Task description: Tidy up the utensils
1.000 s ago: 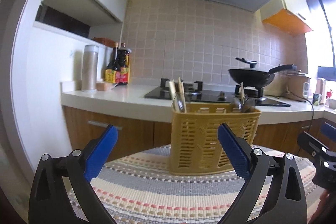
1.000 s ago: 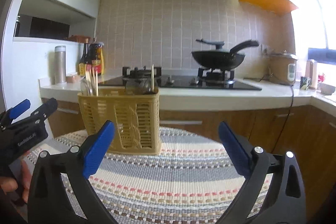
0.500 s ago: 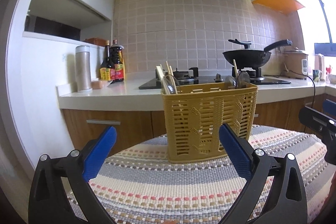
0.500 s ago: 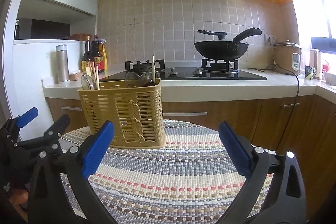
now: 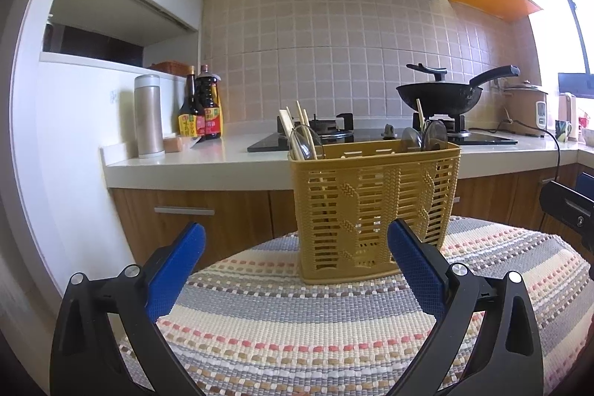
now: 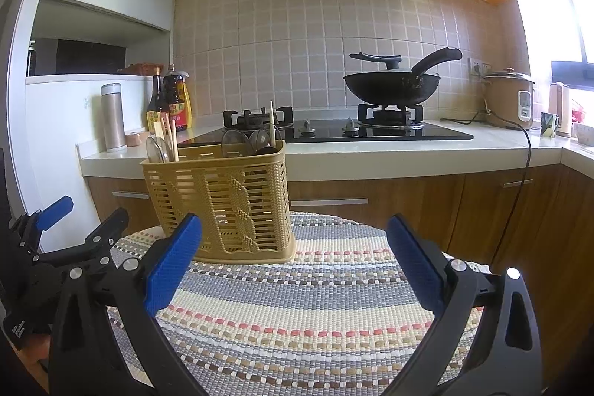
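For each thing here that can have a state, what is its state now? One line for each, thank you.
Left tool: open, holds nothing.
Right tool: open, holds nothing.
Yellow basket: upright on the striped mat.
Chopsticks: standing in the basket, leaning.
Spoons: standing in the basket, bowls up.
Wok: on the burner, lid on.
Rice cooker: lid closed.
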The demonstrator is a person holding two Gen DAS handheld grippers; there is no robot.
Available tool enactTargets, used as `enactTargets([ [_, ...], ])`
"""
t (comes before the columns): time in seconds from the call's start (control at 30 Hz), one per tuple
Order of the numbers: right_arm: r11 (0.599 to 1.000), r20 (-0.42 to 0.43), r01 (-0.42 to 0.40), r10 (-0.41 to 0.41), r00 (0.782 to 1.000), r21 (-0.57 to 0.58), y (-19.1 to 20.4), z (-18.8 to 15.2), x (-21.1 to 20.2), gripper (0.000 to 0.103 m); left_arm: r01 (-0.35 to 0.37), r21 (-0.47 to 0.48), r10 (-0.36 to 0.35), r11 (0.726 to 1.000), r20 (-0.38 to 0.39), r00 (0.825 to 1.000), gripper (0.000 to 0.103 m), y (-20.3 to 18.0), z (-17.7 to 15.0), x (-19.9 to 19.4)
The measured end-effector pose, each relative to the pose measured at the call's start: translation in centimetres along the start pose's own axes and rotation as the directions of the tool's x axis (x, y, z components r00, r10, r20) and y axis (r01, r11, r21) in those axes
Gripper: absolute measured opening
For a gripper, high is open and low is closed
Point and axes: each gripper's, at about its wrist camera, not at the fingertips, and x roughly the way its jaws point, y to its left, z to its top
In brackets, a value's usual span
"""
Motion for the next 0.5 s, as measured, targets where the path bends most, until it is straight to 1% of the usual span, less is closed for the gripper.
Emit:
enactTargets([
  [0.13, 1.0, -0.004, 0.003, -0.003, 1.0, -0.006, 0.14, -0.09, 0.06, 0.095, 0.002, 0.004, -0.002, 1.0, -0.007, 1.0, 0.095, -0.08, 0.03, -0.01],
  [0.43, 1.0, -0.003, 0.002, -0.002, 1.0, -0.005, 0.14, -0.09, 0.09, 0.095, -0.001, 0.019, 0.001, 1.0, 0.009, 1.0, 0.095, -0.35, 0.07, -0.18],
  [0.5, 1.0, -0.004, 0.004, -0.004, 1.0, -0.005, 0.14, -0.09, 0.09, 0.095, 0.008, 0.021, -0.008, 1.0, 0.005, 1.0, 0.095, -0.45, 0.0, -0.22],
])
